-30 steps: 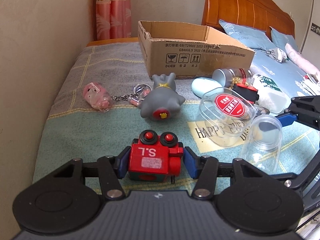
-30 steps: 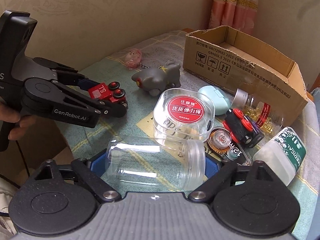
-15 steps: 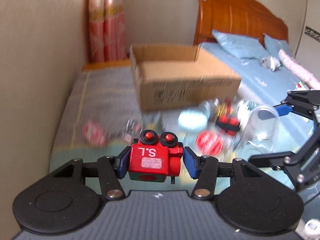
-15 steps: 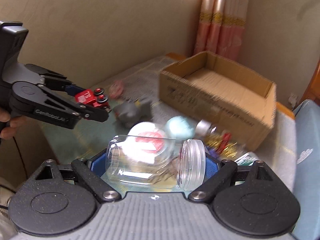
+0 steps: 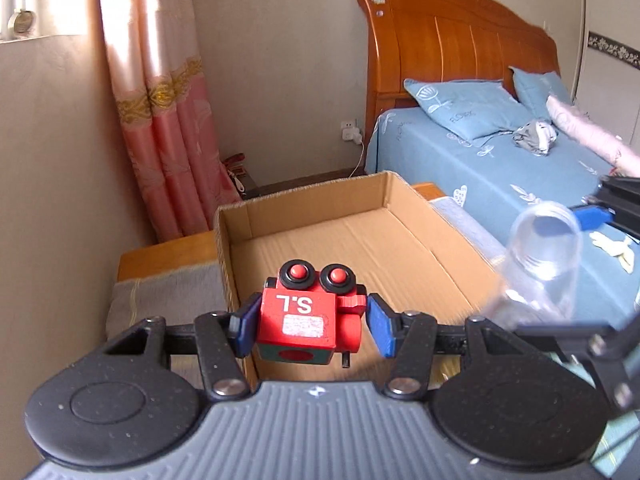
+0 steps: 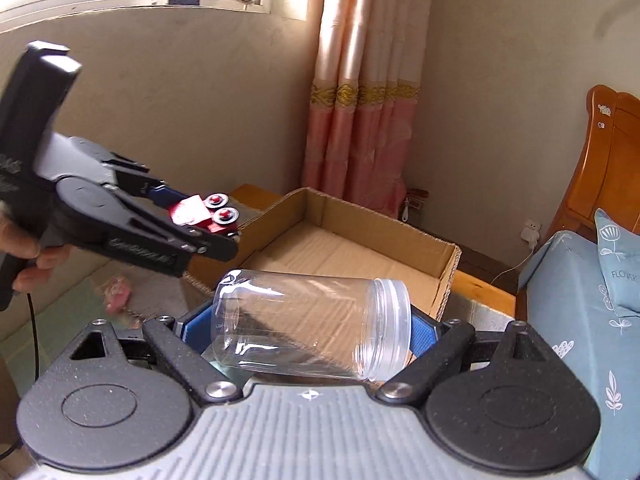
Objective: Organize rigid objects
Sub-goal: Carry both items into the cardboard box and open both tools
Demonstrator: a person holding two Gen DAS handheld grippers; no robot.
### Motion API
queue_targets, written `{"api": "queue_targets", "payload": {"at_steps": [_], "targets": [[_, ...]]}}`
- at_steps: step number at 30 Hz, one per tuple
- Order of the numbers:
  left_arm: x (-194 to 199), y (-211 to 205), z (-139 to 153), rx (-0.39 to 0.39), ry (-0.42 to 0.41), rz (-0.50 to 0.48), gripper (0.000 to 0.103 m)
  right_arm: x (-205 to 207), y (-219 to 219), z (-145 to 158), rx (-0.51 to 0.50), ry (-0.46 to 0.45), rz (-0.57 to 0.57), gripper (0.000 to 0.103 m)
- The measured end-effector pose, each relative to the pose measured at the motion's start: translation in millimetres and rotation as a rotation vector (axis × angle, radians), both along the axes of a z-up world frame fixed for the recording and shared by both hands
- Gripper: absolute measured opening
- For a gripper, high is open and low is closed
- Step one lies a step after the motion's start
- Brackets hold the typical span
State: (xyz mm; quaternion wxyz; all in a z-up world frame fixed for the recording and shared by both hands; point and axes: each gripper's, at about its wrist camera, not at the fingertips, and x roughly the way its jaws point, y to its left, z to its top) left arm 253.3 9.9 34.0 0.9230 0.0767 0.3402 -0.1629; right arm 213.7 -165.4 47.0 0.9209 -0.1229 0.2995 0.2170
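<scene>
At the bottom of my left wrist view, the left hand-held gripper [image 5: 310,326] is closed narrow on the red toy train [image 5: 308,320], its blue pads [image 5: 245,326] pressing both flanks; the toy hangs in the lower middle of the frame with its black-and-red wheels pointing away from me. In my right wrist view, the right hand-held gripper [image 6: 308,330] is spread wide around the clear plastic jar [image 6: 312,324], which lies crosswise between the blue pads with its open threaded mouth toward the right of the frame.

Just beyond both loads sits the cardboard box [image 5: 360,240], open at the top, its floor bare and its flaps standing upright. The train hangs over the box's near left corner in the left view; in the right view the jar hangs in front of the near wall [image 6: 448,280]. The right gripper with its jar shows blurred at the right edge of the left view, close beside my left pads, so sideways room between the two is tight.

To the left of the box a grey-fringed cloth [image 5: 160,300] covers the surface. Farther back, a pink curtain [image 5: 168,120] hangs at upper left, and the bed [image 5: 500,168] with its wooden headboard [image 5: 460,40] fills the upper right, near the box's right wall.
</scene>
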Motion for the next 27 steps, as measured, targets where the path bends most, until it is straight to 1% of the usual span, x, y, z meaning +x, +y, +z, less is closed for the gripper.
{"api": "queue_targets", "payload": {"at_steps": [3,6,8,9,10,12,14,15,16,18,20,23,27], "targets": [[32,-6,-2,0.004,0.013,0.012,0.054,15,-3,2,-0.011,0.001,-0.013,0.094],[58,-12,-8,0.019,-0.004,0.046,0.056,29,-6,0,-0.014,0.009,-0.027,0.095],[70,-14,-13,0.029,-0.034,0.085,0.069,39,-8,-1,-0.014,0.020,-0.035,0.094],[73,-13,-16,0.033,-0.047,0.103,0.081,44,-8,-3,-0.014,0.027,-0.037,0.095],[73,-13,-18,0.040,-0.057,0.115,0.085,48,-8,-5,-0.014,0.033,-0.038,0.095],[70,-9,-18,0.037,-0.061,0.120,0.086,55,-8,-8,-0.019,0.043,-0.045,0.095],[61,-4,-17,0.017,-0.040,0.119,0.091,68,-8,-12,-0.022,0.052,-0.044,0.095],[57,0,-15,0.007,-0.036,0.121,0.096,74,-8,-14,-0.025,0.056,-0.044,0.095],[51,3,-13,0.002,-0.037,0.120,0.098,74,-7,-14,-0.030,0.059,-0.044,0.094],[35,7,-10,0.000,-0.046,0.120,0.098,83,-6,-17,-0.032,0.067,-0.052,0.095],[19,10,-8,0.009,-0.047,0.121,0.101,93,-7,-19,-0.026,0.084,-0.056,0.095],[-1,14,-7,0.032,-0.049,0.126,0.101,109,-6,-22,-0.015,0.112,-0.062,0.095],[-24,21,-7,0.036,-0.056,0.147,0.101,128,-2,-20,-0.018,0.120,-0.067,0.095]]}}
